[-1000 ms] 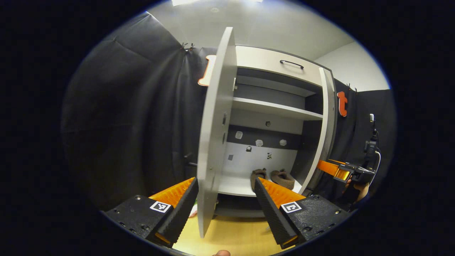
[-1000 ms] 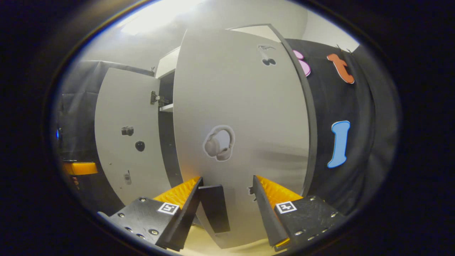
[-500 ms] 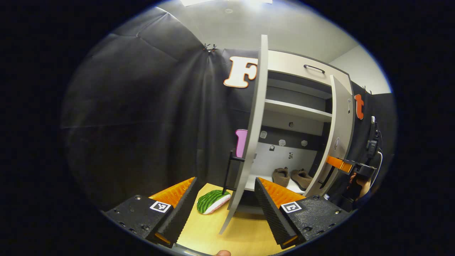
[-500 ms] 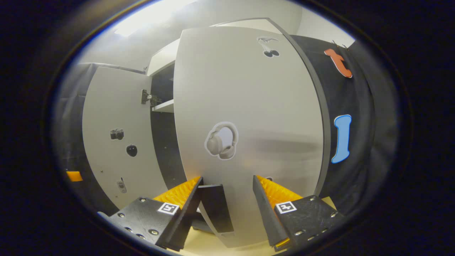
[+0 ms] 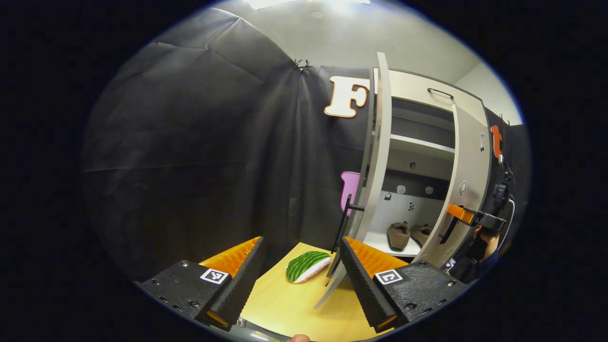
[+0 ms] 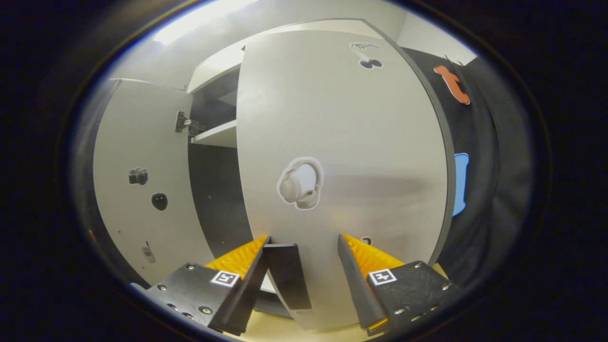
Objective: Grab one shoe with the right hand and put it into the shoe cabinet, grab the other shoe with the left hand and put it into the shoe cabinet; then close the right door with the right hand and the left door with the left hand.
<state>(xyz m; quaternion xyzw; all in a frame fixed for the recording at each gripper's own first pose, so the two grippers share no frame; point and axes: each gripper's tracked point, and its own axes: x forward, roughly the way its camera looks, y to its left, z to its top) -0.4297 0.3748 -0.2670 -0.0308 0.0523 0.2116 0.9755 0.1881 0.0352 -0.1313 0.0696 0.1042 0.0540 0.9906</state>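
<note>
Two brown shoes (image 5: pixel 398 235) lie side by side on the bottom shelf of the white shoe cabinet (image 5: pixel 418 95). In the left gripper view my left gripper (image 5: pixel 301 240) is open; the left door (image 5: pixel 377 142) stands edge-on, its lower corner just inside the right-hand finger, its black handle (image 5: pixel 346 223) on the outer face. Farther off, the right gripper (image 5: pixel 468 216) and a hand (image 5: pixel 484 235) sit at the right door (image 5: pixel 468 175). In the right gripper view my right gripper (image 6: pixel 304 237) is open, close against the right door (image 6: pixel 342 142), whose black handle (image 6: pixel 285 275) lies between the fingers.
A green-striped watermelon-slice toy (image 5: pixel 308 266) lies on the wooden table (image 5: pixel 285 304) left of the cabinet. Black cloth walls stand behind and beside it. The left door's inner face (image 6: pixel 142 190) and an upper shelf (image 6: pixel 216 137) show past the right door.
The left gripper view has swung leftward, so the left door moved from between the fingers toward the right one. The right door has swung further toward the cabinet with my right gripper against it.
</note>
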